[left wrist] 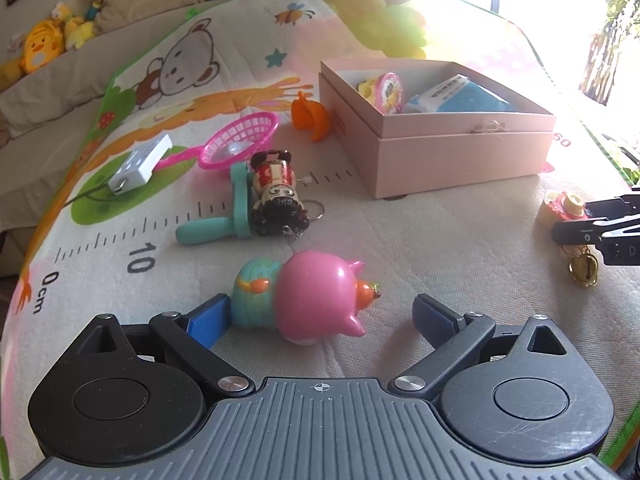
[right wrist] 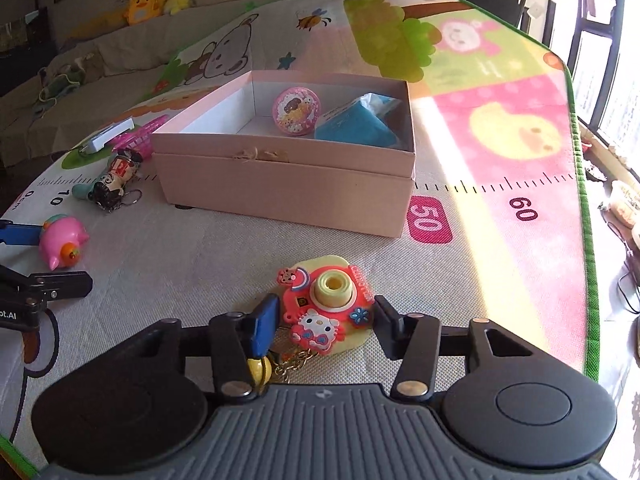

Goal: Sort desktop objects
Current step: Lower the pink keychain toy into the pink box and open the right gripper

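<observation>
A pink pig toy (left wrist: 304,300) lies on its side on the mat, between the open fingers of my left gripper (left wrist: 320,316); it also shows in the right wrist view (right wrist: 64,240). My right gripper (right wrist: 326,320) has its fingers on both sides of a red toy camera keychain (right wrist: 324,304) that rests on the mat; I cannot tell if they press it. The camera also shows in the left wrist view (left wrist: 562,208). A pink open box (right wrist: 280,184) holds a round pink toy (right wrist: 296,110) and a blue tissue pack (right wrist: 356,126).
A doll keychain (left wrist: 276,196) lies on a teal paddle (left wrist: 224,224). A pink toy net (left wrist: 240,140), a white charger (left wrist: 140,164) and an orange toy (left wrist: 310,114) lie behind. Plush toys (left wrist: 44,44) sit on the sofa. The mat's right edge (right wrist: 584,200) is near.
</observation>
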The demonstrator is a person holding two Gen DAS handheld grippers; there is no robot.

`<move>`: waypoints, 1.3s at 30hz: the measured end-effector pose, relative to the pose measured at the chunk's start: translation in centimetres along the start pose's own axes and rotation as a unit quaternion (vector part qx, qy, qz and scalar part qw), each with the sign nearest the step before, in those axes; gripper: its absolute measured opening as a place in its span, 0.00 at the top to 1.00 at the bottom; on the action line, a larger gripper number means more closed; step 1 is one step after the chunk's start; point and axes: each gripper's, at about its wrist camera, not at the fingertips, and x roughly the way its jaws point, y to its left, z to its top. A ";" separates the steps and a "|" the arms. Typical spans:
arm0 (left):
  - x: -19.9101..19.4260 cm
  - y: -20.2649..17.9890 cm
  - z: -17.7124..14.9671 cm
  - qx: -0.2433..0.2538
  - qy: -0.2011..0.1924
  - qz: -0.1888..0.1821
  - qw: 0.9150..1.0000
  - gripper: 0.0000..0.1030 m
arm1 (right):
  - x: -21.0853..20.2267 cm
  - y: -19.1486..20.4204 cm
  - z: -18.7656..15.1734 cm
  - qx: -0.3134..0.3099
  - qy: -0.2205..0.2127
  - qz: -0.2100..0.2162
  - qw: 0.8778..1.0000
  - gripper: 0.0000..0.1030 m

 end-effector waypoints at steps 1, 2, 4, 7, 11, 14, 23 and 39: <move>0.0 -0.1 0.1 0.001 -0.001 0.001 1.000 0.04 | -0.3 0.1 -0.1 -0.003 -0.002 0.000 1.000 0.56; 0.1 -0.2 0.2 0.001 -0.004 0.002 1.000 0.06 | -0.7 0.2 -0.2 -0.007 -0.002 0.003 1.000 0.56; 0.1 -0.3 0.2 0.004 -0.011 0.005 1.000 0.20 | -1.5 0.3 -0.3 -0.008 -0.005 0.014 1.000 0.56; -0.3 -0.2 0.4 0.005 -0.023 0.002 1.000 0.29 | -3.4 0.1 0.0 -0.001 -0.016 0.041 0.999 0.56; -2.9 -0.4 2.4 0.017 -0.067 -0.021 0.997 0.31 | -7.2 -1.0 2.1 0.009 -0.061 0.063 0.996 0.56; -5.3 -1.3 6.5 0.049 -0.140 -0.032 0.988 0.31 | -10.3 -2.4 5.5 0.014 -0.117 0.060 0.991 0.56; -2.0 -4.5 15.0 0.075 -0.209 -0.044 0.974 0.07 | -8.6 -4.1 16.5 0.040 -0.181 0.069 0.980 0.42; 0.6 7.1 2.4 -0.014 -0.037 0.068 0.997 0.03 | 1.2 5.7 13.3 -0.034 -0.071 0.125 0.989 0.36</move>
